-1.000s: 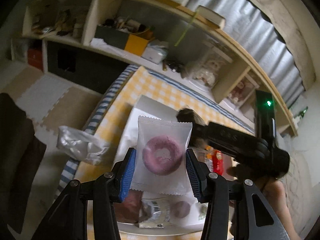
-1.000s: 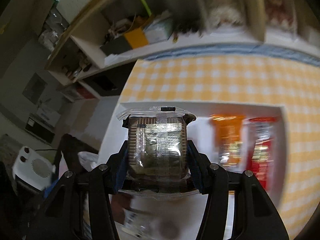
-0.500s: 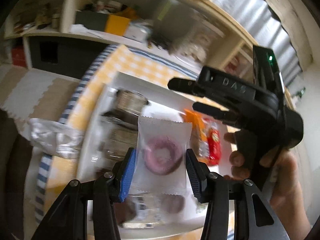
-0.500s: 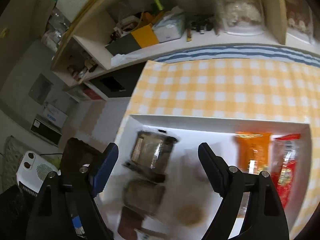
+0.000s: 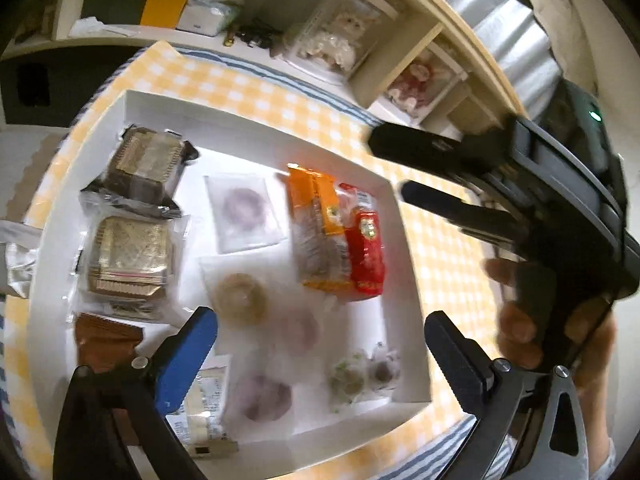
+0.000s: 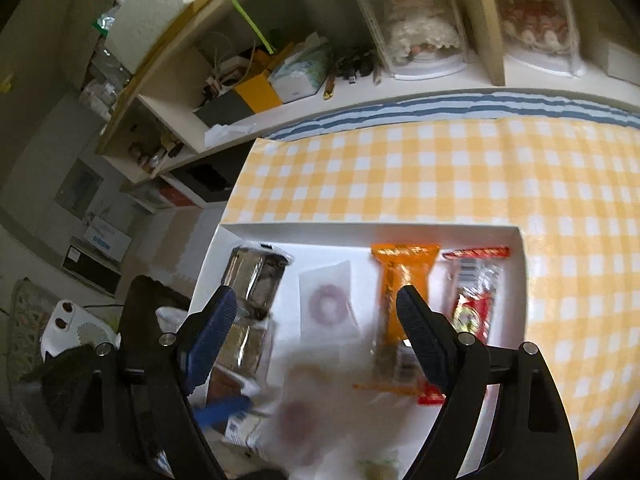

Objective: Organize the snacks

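Observation:
A white tray (image 5: 256, 128) on the yellow-check cloth holds two clear-wrapped brown cakes (image 5: 148, 164), an orange packet (image 5: 316, 216), a red packet (image 5: 366, 248) and several doughnut packets. One purple doughnut packet (image 5: 244, 212) lies flat in the middle. My left gripper (image 5: 320, 328) hovers over the tray's near half, its jaws opening wide. A blurred purple doughnut packet (image 5: 298, 328) lies loose below them, touching neither pad. My right gripper (image 6: 314, 300) is open and holds nothing above the tray (image 6: 360, 232). It also shows at the tray's right (image 5: 396, 168), held by a hand (image 5: 520, 320).
A shelf unit (image 6: 360, 104) runs behind the table with dolls in clear cases (image 6: 416, 28), a tissue box (image 6: 300, 76) and a yellow box (image 6: 258, 94). A crumpled plastic bag (image 5: 16, 256) hangs at the table's left edge. The floor drops away to the left.
The left gripper moved over the tray and let go of the purple doughnut packet. The right gripper released the brown cake into the tray's far left corner and drew back.

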### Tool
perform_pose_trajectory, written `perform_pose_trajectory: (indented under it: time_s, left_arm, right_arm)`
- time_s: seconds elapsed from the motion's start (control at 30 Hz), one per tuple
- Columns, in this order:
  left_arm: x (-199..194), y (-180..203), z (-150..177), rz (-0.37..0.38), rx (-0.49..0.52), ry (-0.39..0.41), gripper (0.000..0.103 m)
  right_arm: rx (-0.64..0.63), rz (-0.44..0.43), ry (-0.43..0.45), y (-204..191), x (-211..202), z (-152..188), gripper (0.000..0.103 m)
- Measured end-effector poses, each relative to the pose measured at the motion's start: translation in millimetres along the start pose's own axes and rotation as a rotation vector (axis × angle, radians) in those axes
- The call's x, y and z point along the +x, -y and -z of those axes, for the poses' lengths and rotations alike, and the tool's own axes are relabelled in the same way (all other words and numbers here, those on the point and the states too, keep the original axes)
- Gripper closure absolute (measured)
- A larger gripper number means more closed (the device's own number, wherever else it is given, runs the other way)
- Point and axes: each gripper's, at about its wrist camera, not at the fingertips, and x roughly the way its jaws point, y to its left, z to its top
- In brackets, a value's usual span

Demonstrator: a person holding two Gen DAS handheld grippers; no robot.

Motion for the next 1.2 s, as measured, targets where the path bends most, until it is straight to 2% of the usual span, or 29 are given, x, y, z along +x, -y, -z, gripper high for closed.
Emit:
perform_pose_trajectory:
  time_s: [0.27, 0.37, 0.5, 0.73, 1.07, 1.2]
  left_arm:
    - [-12, 8, 11, -0.048, 0.032, 0.008, 0.000]
    - [-21, 15, 17, -0.054, 0.053, 0.011, 0.000]
    - [-27, 24, 23, -0.068, 0.081, 0.013, 0.000]
    - [-43, 45, 32, -0.118, 0.149, 0.026, 0.000]
    - [-91, 69, 55, -0.226, 0.246, 0.078, 0.000]
    - [-112, 76, 67, -0.241, 0.261, 0.097, 0.000]
  right_arm:
    - [-0.009, 0.035, 0.008, 15, -27, 21, 0.014]
    - [-0.009, 0.043, 0.010, 18, -38, 30, 0.010]
    - [-0.018, 0.057, 0.027, 17, -53, 40, 0.000]
    - [-0.047, 0.083, 0.052, 11, -80, 56, 0.000]
    - [-0.035, 0.154, 0.105, 6, -121, 82, 0.000]
    - [-0.038, 0.175, 0.134, 3, -140, 96, 0.000]
